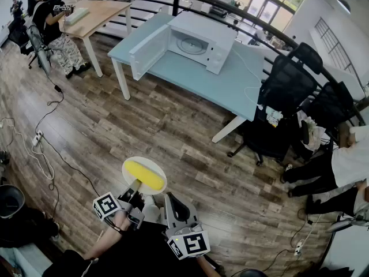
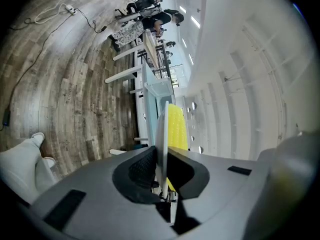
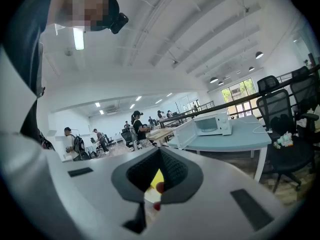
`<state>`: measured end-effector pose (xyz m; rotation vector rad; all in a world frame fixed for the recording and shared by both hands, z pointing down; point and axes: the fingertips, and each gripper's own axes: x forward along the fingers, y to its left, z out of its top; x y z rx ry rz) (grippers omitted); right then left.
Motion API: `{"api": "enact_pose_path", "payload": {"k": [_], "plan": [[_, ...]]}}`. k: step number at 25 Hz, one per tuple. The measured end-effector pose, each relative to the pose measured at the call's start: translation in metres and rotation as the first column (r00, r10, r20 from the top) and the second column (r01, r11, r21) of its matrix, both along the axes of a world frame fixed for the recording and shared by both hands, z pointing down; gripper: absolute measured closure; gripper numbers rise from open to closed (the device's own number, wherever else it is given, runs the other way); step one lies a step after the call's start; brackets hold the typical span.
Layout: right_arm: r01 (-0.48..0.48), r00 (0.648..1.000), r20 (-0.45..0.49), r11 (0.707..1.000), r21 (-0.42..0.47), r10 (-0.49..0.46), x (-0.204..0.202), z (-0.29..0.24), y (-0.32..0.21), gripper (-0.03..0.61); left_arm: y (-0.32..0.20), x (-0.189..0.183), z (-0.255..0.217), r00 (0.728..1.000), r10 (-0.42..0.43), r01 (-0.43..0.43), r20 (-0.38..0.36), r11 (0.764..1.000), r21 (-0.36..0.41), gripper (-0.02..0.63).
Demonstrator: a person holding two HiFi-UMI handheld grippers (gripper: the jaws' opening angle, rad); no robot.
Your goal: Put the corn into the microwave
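Wood-plank floor [image 1: 161, 126] across the whole room. A long pale blue counter [image 1: 230, 82] on white legs stands mid-room. A thin white cable [image 1: 248, 68] trails over its top. Two black mesh office chairs [image 1: 291, 79] [image 1: 331, 105] are on its right side, close together. A wooden desk [image 1: 101, 13] stands beyond its left end, with a person [image 1: 52, 30] in a dark top at it. A dark curved railing [image 1: 230, 7] runs behind both. A black cord [image 1: 52, 105] snakes over the floor at left, near a white power strip [image 1: 38, 138]. A dark bin [image 1: 10, 201] sits at the lower left edge. A seated person [image 1: 346, 166] is at the far right.
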<state>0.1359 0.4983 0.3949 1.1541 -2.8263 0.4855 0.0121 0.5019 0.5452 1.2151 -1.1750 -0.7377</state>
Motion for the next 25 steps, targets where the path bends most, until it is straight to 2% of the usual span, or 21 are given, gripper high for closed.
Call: {"api": "enact_pose_path", "payload": {"k": [5,16,19,23,25], "plan": [[0.014,1.000,-0.006,1.000,0.010,-0.014,-0.016,0.002,0.002,0.569,-0.006,-0.014,-0.002,1.000,0.006,-0.006,0.011,1.000,0.024,0.586],[-0.043,0.999,0.010,0.999,0.003,0.043,-0.023,0.003,0.000,0.569,-0.017,-0.020,-0.004,0.998,0.054,-0.053,-0.013,0.997,0.064,0.584],[-0.052,0.998,0.025,0.998,0.029,0.051,-0.029,-0.001,0.000,0.569,-0.021,-0.024,-0.005,0.997,0.075,-0.073,-0.017,0.995,0.074,0.586],[-0.055,0.998,0.031,0.997,0.054,0.053,-0.043,-0.003,0.000,0.569,-0.025,-0.032,-0.006,0.994,0.111,-0.112,0.020,0.991,0.077,0.584],[-0.056,0.998,0.030,0.997,0.058,0.054,-0.051,-0.003,0.001,0.569,-0.026,-0.037,-0.005,0.993,0.116,-0.116,0.008,0.990,0.083,0.584]]}}
